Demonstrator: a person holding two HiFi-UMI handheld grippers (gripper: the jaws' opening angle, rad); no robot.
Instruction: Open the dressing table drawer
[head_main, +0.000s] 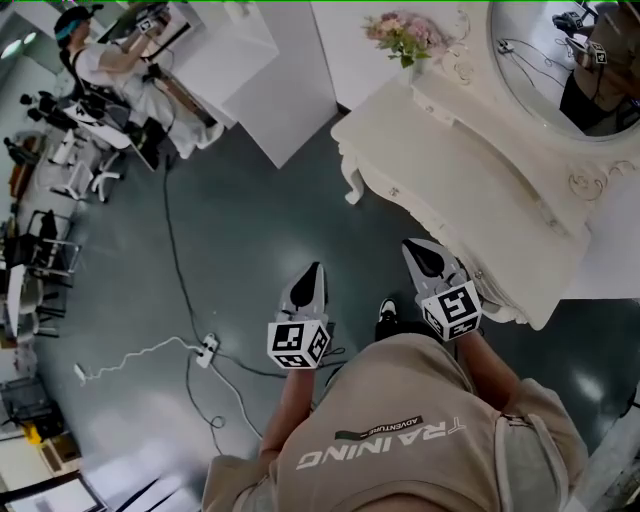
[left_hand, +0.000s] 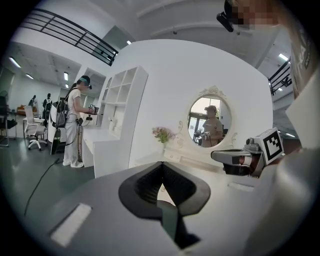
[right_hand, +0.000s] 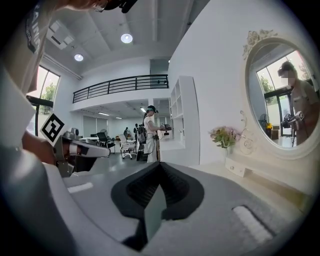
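Both grippers hung empty at the lower middle of the head view. The left gripper (head_main: 314, 275) was over bare floor and the right gripper (head_main: 420, 252) was near the edge of the tabletop (head_main: 450, 170). Each pair of jaws was closed tip to tip, with nothing between them.

The drawer (right_hand: 239, 168), a small box with a knob under the mirror (right_hand: 280, 95), sat at the right of the right gripper view. It was shut and well apart from both grippers. Whether it was the drawer meant, I could not tell.

The main risk, as I judged it, was reaching the knob with the jaws closed. They would bump it or skid off rather than take it, so they needed to open first. A reach across the tabletop toward the upper right of the head view could clip the flowers (head_main: 405, 35) and tip them. A jerked pull might bring so light a drawer right out of its box. The power strip (head_main: 207, 350) on the floor at lower left could catch a foot on a step back.
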